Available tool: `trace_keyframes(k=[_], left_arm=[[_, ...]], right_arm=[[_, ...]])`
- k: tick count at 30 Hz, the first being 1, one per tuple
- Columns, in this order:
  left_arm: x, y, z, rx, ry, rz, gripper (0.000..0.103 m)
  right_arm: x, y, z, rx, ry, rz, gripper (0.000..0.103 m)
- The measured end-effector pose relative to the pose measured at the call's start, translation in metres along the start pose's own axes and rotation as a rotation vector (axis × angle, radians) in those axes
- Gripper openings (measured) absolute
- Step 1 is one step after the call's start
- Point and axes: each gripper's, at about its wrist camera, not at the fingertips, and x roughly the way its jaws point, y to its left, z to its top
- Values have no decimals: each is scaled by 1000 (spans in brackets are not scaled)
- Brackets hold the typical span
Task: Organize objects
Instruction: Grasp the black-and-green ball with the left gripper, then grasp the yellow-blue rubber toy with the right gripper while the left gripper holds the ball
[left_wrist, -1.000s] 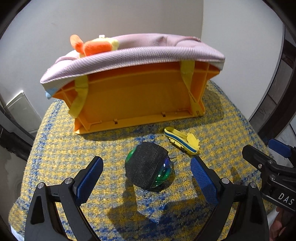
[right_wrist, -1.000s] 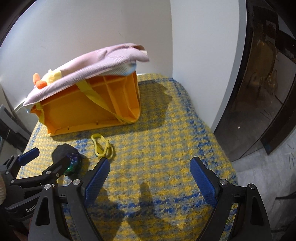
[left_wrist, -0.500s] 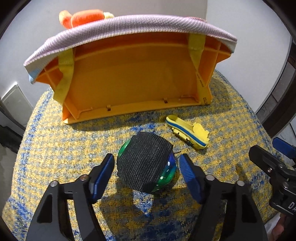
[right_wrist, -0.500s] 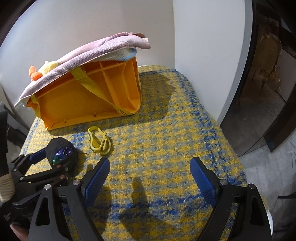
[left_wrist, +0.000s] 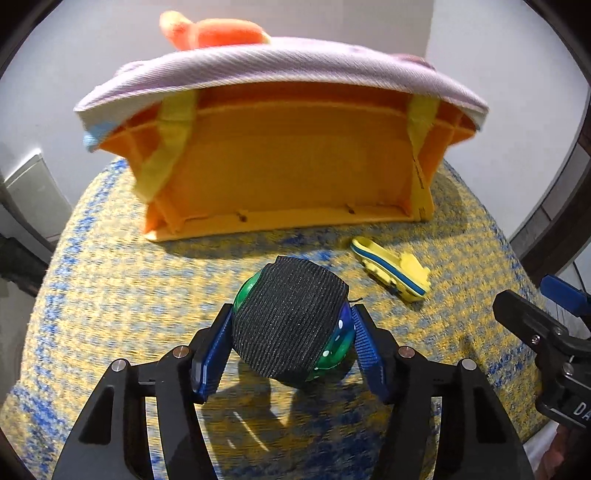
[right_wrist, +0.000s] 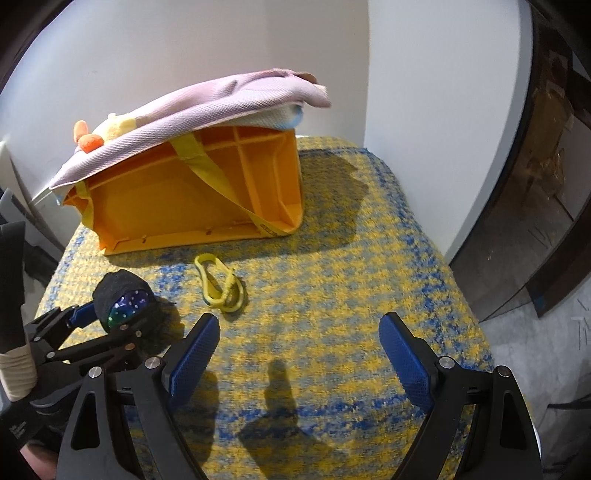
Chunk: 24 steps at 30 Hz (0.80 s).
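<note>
While the left gripper is closing its fingers on the ball with the black patch, the ball is still sitting on the yellow and blue worktop, near the orange bin. The yellow clip is waiting too, so most tidying is left. A second ago these fingers were wide apart. The right gripper is staying spread and empty.

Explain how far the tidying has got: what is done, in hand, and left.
Done: cloth and plush toy already sit on the orange crate. In hand: left claw is closing around the ball. Left: yellow clip lies loose; right claw is open, empty.
</note>
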Motion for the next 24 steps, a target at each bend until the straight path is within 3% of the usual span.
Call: trace_keyframes(k=[11,17,24], left_arm=[[-22,50,1,-47,-116,111,61],[-10,70,-1,-89,-105,106,61],[-3,66,8,-71,-102,94,61]], right_arm=[[19,43,15,-79,10,3,88],[48,60,22,-83,48,-10,87],[75,70,26,-69,87,-36,77]])
